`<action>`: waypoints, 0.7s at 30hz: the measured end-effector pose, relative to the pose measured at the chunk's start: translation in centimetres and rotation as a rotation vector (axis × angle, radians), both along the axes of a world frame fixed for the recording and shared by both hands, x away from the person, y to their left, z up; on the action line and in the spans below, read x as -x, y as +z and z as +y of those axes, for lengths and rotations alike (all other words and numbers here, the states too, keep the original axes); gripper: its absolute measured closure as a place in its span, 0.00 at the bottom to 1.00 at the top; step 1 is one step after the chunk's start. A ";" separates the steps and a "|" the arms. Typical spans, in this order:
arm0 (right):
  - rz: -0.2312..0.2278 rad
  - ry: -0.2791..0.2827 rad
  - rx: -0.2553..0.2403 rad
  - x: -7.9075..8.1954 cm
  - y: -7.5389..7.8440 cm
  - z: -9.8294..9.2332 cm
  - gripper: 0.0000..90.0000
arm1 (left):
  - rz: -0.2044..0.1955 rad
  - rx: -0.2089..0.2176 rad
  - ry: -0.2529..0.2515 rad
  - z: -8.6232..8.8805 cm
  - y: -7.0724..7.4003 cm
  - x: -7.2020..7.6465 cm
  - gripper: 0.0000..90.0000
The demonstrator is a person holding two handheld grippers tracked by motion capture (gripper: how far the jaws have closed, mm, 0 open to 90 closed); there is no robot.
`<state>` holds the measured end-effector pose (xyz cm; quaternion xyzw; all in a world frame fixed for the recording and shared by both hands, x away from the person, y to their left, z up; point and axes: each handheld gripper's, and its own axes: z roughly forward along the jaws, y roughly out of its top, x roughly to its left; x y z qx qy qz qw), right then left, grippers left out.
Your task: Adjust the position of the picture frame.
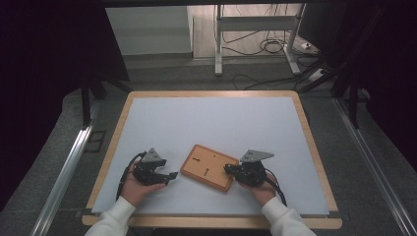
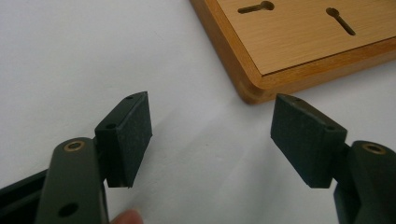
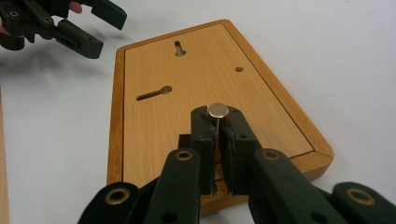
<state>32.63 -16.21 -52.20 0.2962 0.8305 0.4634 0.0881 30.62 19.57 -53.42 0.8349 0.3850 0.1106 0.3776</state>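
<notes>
Nearest the person, the right hand-held gripper (image 3: 218, 140) has its jaws pressed together on a thin metal pin (image 3: 218, 112) with a flat round head, held just above the near edge of a wooden board (image 3: 196, 93). The left hand-held gripper (image 2: 212, 135) lies just beside the board's left corner with its jaws spread wide and nothing between them; a hand (image 1: 137, 184) holds it low over the table (image 1: 216, 123).

Risk, as a judgement: the pin is gripped by a narrow shaft only, so it may tilt or slip from the pads if pushed against the wood, and the board, held by nothing, may slide on the smooth white surface.

The board is a light-brown rectangle with a raised darker rim and rounded corners. Its inset panel carries two keyhole-shaped slots (image 3: 155, 93) and one small round hole. It lies flat, turned at an angle, in the near middle of the table between the two grippers.
</notes>
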 end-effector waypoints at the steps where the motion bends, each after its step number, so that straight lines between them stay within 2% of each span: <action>1: 0.000 0.000 0.000 0.0 0.0 0.0 0.94 | 0.000 0.000 0.000 0.0 0.0 0.0 0.32; 21: 0.002 -0.033 -0.004 -0.4 -0.3 -0.1 0.92 | -0.001 -0.009 -0.005 -0.3 -0.1 0.0 0.32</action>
